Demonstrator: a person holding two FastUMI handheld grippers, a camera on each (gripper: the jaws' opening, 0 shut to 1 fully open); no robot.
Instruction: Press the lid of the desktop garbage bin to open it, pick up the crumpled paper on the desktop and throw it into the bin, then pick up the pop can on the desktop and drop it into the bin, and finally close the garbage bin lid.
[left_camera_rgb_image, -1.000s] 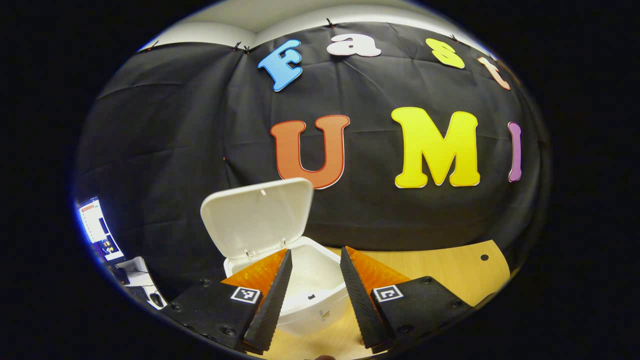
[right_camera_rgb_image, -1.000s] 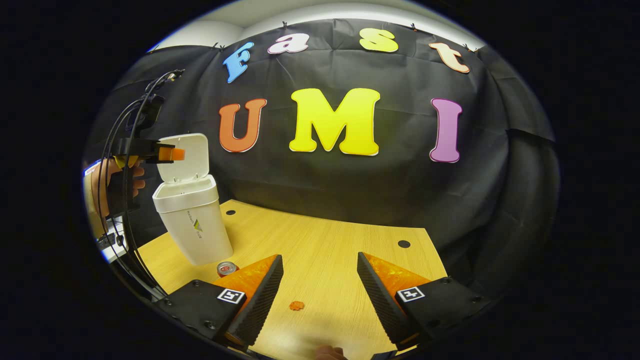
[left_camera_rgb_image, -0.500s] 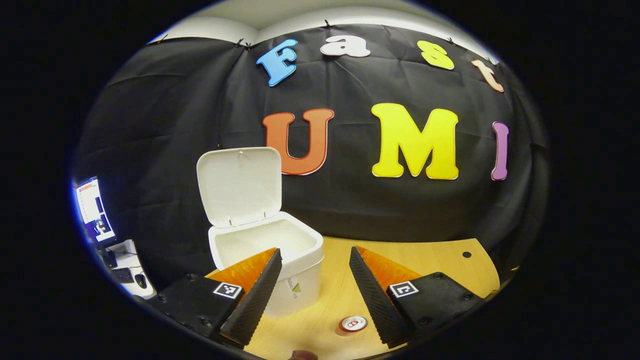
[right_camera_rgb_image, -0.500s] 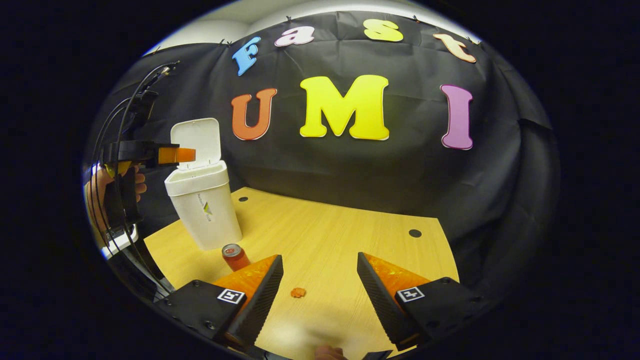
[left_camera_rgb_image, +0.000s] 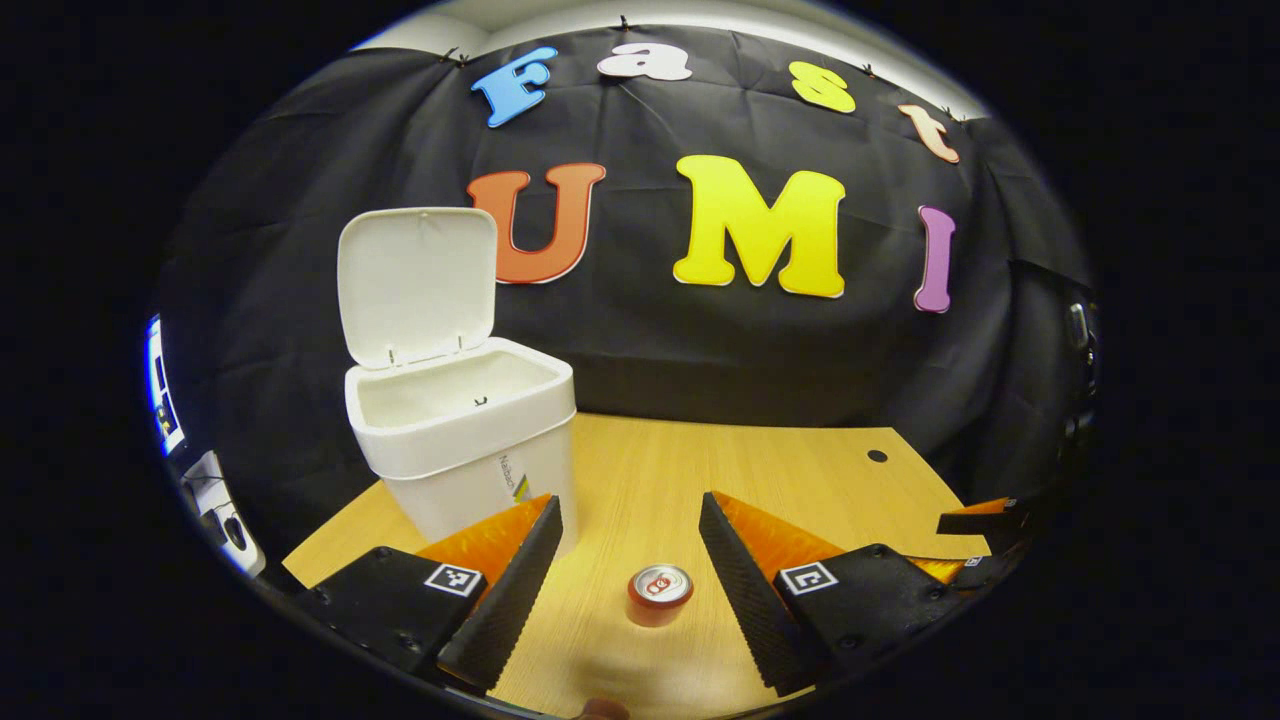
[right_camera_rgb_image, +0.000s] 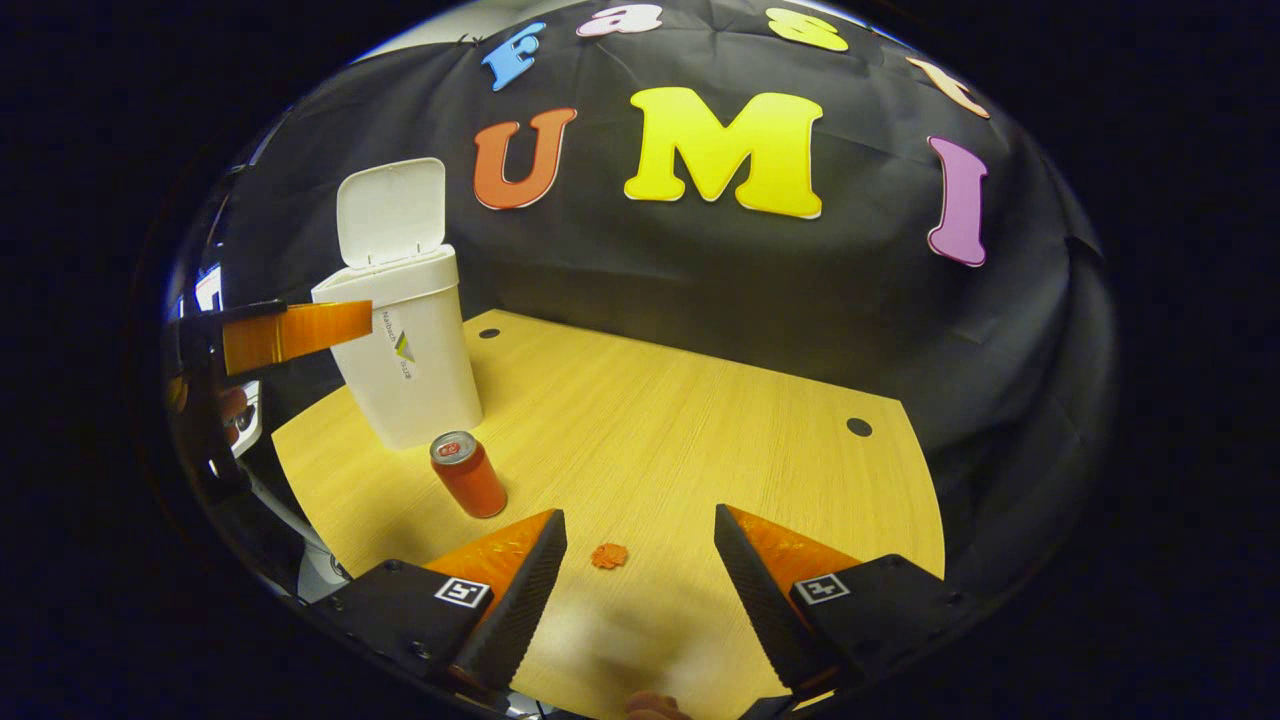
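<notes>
The white bin (left_camera_rgb_image: 470, 450) stands on the wooden table with its lid (left_camera_rgb_image: 418, 285) upright and open; the part of its inside that I see is bare. A red pop can (left_camera_rgb_image: 660, 595) stands upright on the table, low between the fingers of my left gripper (left_camera_rgb_image: 630, 512), which is open and not touching it. In the right gripper view the bin (right_camera_rgb_image: 415, 350) and the can (right_camera_rgb_image: 470, 475) are at the left. My right gripper (right_camera_rgb_image: 640, 525) is open above the table, with a small orange crumpled scrap (right_camera_rgb_image: 608, 555) lying between its fingers.
The left gripper (right_camera_rgb_image: 295, 332) and the hand holding it are at the left edge of the right gripper view, beside the bin. The right gripper's fingers (left_camera_rgb_image: 975, 520) are at the far right of the left gripper view. The table (right_camera_rgb_image: 700, 420) has round cable holes near its back edge.
My left gripper has drawn back and down from above the open bin, and the can now lies between its fingers. The right gripper view has tilted down toward the table.
</notes>
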